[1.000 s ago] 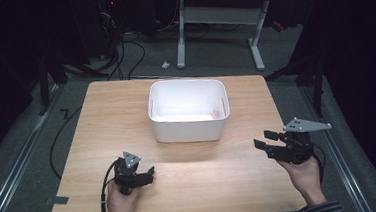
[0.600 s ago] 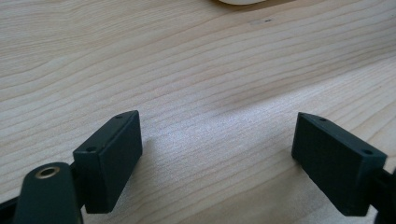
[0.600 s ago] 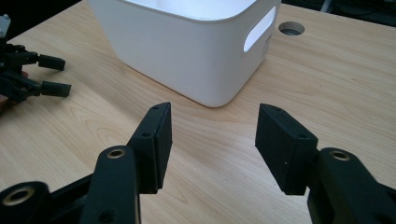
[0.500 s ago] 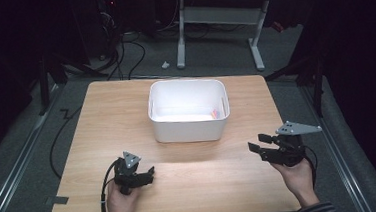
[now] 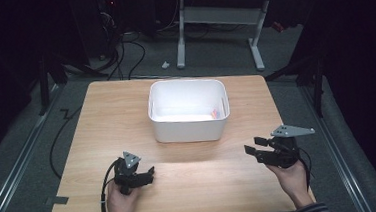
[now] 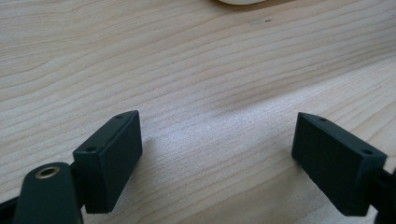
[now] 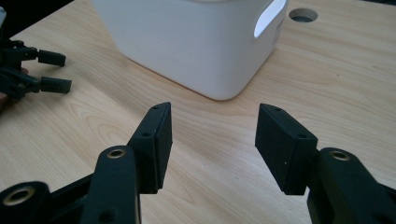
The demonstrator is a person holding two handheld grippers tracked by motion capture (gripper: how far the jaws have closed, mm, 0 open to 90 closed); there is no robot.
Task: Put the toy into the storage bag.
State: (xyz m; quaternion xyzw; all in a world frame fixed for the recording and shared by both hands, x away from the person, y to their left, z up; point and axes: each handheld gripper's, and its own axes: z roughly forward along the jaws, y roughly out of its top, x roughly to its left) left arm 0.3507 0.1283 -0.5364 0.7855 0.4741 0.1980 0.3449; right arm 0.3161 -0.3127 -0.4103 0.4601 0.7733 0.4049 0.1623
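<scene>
Grippers first: I've got two, one per hand, both low over the near part of the wooden table. Left gripper sits near-left, jaws spread wide with bare wood between them. Right gripper is near-right, jaws also apart and holding nothing, aimed toward the tub. One white tub sits mid-table, with one small orange-pink bit inside at its right wall; can't tell what it is.
</scene>
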